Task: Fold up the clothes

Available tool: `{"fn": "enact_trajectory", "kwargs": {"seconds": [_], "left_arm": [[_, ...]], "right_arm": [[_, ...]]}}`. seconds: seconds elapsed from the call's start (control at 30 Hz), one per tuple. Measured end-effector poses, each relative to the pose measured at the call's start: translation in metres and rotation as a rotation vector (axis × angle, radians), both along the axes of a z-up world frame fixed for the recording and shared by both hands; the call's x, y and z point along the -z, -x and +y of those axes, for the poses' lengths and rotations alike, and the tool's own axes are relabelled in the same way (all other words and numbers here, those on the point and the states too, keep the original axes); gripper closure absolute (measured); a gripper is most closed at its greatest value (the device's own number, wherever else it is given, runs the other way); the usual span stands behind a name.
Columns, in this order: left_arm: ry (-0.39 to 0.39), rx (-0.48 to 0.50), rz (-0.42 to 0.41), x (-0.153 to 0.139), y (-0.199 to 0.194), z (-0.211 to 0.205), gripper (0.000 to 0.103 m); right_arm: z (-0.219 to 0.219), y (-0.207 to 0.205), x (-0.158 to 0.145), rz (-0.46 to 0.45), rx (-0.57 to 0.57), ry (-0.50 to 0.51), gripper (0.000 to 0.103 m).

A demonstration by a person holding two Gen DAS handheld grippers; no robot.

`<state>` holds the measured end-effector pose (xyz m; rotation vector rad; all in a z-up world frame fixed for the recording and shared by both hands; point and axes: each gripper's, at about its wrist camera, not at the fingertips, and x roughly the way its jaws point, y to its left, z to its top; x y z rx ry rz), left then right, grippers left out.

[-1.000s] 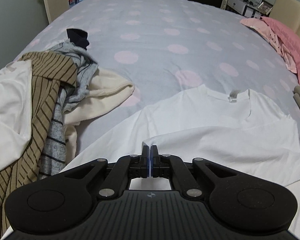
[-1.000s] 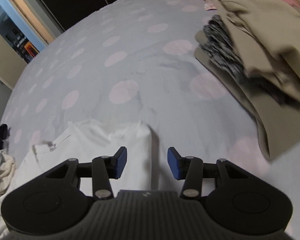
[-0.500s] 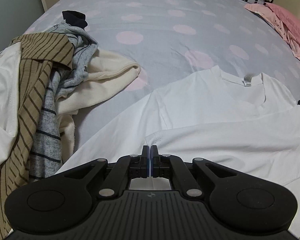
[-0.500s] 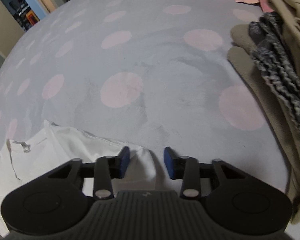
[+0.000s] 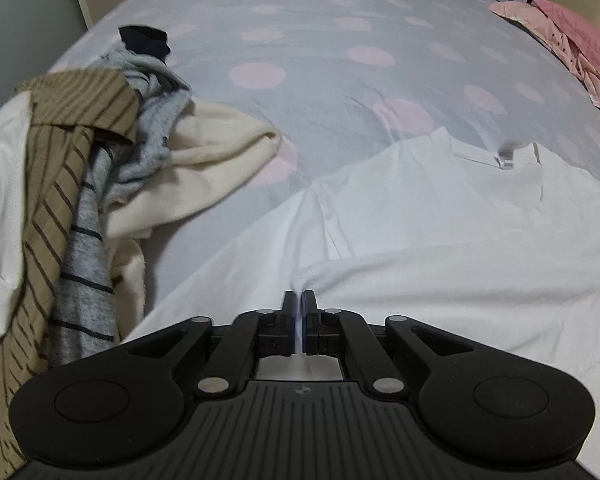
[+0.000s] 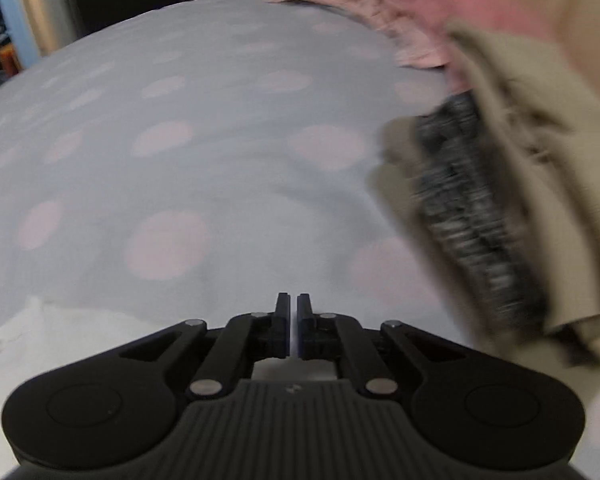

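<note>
A white T-shirt [image 5: 440,224] lies on the dotted bed, collar and label at the far right, its lower part folded up over the chest. My left gripper [image 5: 299,300] is shut on the folded edge of the shirt. In the right wrist view the shirt [image 6: 80,336] shows only at the lower left, blurred. My right gripper [image 6: 293,304] is shut with white cloth showing between the fingers, at the shirt's right edge.
A heap of unfolded clothes [image 5: 80,152], brown striped, grey striped and cream, lies at the left. A stack of folded clothes [image 6: 500,184], beige and dark knit, sits at the right. Pink pillows [image 5: 572,40] lie at the bed's head. The grey bedspread [image 5: 340,60] stretches ahead.
My right gripper has closed from open onto the shirt's right edge and swung right. My left gripper has stayed shut on the fold and moved slightly forward.
</note>
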<state>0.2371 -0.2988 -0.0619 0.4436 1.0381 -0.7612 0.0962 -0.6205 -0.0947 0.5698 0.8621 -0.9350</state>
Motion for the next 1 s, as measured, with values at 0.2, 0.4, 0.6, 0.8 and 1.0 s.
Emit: {"fn": "enact_trajectory", "kwargs": {"seconds": [0.2, 0.4, 0.6, 0.8, 1.0], "left_arm": [[0.034, 0.025, 0.018, -0.01, 0.004, 0.006, 0.082], [0.033, 0.035, 0.013, -0.02, 0.013, 0.014, 0.08], [0.048, 0.03, 0.017, -0.028, 0.019, 0.027, 0.074], [-0.008, 0.092, 0.049, -0.014, 0.04, 0.033, 0.063], [-0.08, 0.111, 0.063, 0.003, 0.051, 0.03, 0.064]], "right_arm": [[0.026, 0.043, -0.018, -0.044, -0.019, -0.023, 0.093], [0.099, 0.075, -0.025, -0.029, -0.205, -0.036, 0.092], [0.172, 0.097, -0.024, 0.024, -0.38, 0.007, 0.078], [0.217, 0.111, -0.008, 0.131, -0.486, 0.147, 0.077], [0.251, 0.111, 0.01, 0.259, -0.666, 0.331, 0.071]]}}
